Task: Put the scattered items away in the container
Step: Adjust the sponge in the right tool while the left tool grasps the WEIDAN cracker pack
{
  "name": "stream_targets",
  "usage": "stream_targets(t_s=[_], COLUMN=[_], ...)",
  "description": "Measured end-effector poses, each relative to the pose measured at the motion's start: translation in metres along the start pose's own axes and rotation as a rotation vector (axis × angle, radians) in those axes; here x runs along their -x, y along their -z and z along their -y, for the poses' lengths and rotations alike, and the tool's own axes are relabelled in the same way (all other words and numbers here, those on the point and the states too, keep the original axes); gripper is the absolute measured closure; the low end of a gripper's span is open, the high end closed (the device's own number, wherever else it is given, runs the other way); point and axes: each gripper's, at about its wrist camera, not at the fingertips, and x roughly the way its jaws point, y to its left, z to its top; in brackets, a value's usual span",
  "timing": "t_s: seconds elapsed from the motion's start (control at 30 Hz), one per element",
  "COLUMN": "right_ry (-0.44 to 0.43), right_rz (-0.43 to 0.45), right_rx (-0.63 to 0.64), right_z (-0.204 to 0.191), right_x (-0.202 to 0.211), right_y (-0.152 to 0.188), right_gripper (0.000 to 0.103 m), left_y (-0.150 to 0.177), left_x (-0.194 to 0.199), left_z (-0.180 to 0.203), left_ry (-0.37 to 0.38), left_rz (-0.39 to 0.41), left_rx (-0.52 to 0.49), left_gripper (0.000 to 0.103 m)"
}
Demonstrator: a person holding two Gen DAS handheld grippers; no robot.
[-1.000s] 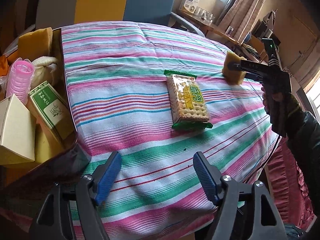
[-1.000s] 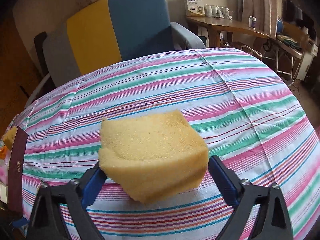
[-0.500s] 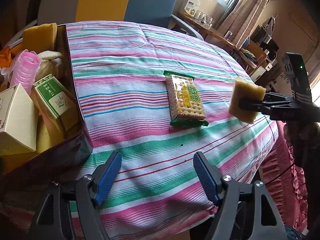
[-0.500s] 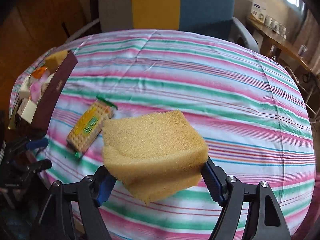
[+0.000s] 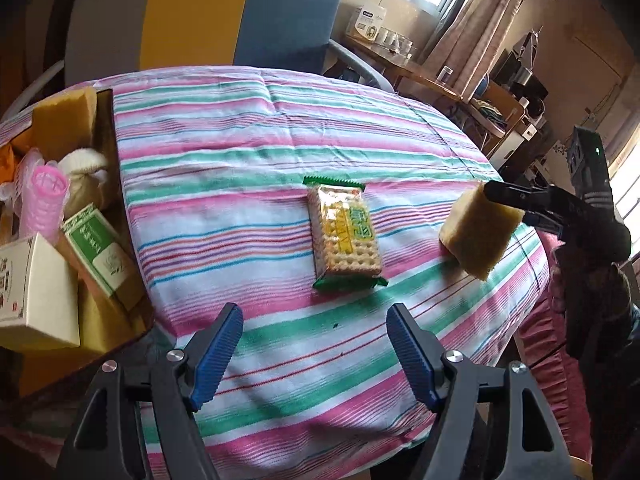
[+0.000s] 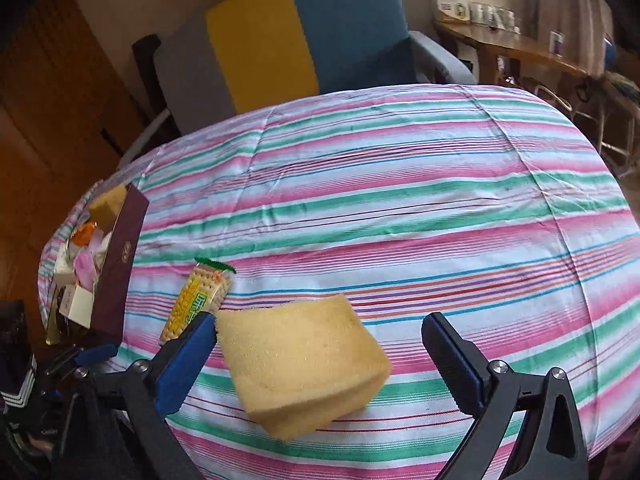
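My right gripper (image 6: 320, 322) is opening. The yellow sponge (image 6: 300, 364) sits between its jaws, against the left pad, with a clear gap to the right pad. In the left wrist view the sponge (image 5: 476, 232) tilts just above the striped tablecloth (image 5: 248, 152), at the tip of the right gripper (image 5: 500, 200) and right of the cracker pack (image 5: 344, 232). The cracker pack (image 6: 200, 300) lies flat on the cloth. My left gripper (image 5: 315, 316) is open and empty, just short of the pack. The dark maroon box (image 5: 106, 132) stands at the table's left edge.
The box (image 6: 120, 264) holds another sponge (image 5: 60, 120), pink curlers (image 5: 44, 200), a green-and-white carton (image 5: 98, 252), a white carton (image 5: 32, 292) and a cloth pouch (image 5: 86, 176). A grey, yellow and blue armchair (image 6: 280, 44) stands behind the table. A gloved hand (image 5: 592, 280) holds the right gripper.
The right gripper has swung the sponge across the table to beside the cracker pack, and its jaws have spread so the sponge is no longer squeezed. The left gripper rose slightly.
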Motion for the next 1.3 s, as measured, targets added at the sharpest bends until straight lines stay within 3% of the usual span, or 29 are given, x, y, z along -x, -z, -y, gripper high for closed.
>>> stream_targets(t_s=[0.13, 0.27, 0.5, 0.67, 0.8, 1.07, 1.3], right_ry=[-0.056, -0.104, -0.075, -0.011, 0.014, 0.009, -0.052], right_rz=[0.088, 0.127, 0.158, 0.169, 0.168, 0.163, 0.200], right_rx=[-0.155, -0.229, -0.297, -0.315, -0.329, -0.345, -0.282], right_z=[0.037, 0.055, 0.076, 0.091, 0.102, 0.108, 0.093], right_x=[0.016, 0.021, 0.014, 0.004, -0.010, -0.032, 0.000], right_y=[0.011, 0.019, 0.019, 0.007, -0.003, -0.021, -0.007], right_gripper=[0.000, 0.000, 0.000, 0.000, 0.000, 0.000, 0.000], left_y=[-0.025, -0.043, -0.058, -0.054, -0.044, -0.014, -0.005], left_x=[-0.011, -0.038, -0.078, -0.096, -0.085, -0.055, -0.047], left_z=[0.016, 0.032, 0.042, 0.025, 0.018, 0.003, -0.002], left_ry=[-0.002, -0.026, -0.094, -0.126, -0.129, -0.097, -0.079], left_rz=[0.003, -0.036, -0.101, -0.140, -0.103, -0.071, -0.064], left_rx=[-0.061, -0.122, -0.175, -0.121, -0.124, -0.030, 0.007], left_gripper=[0.028, 0.028, 0.028, 0.041, 0.052, 0.052, 0.052])
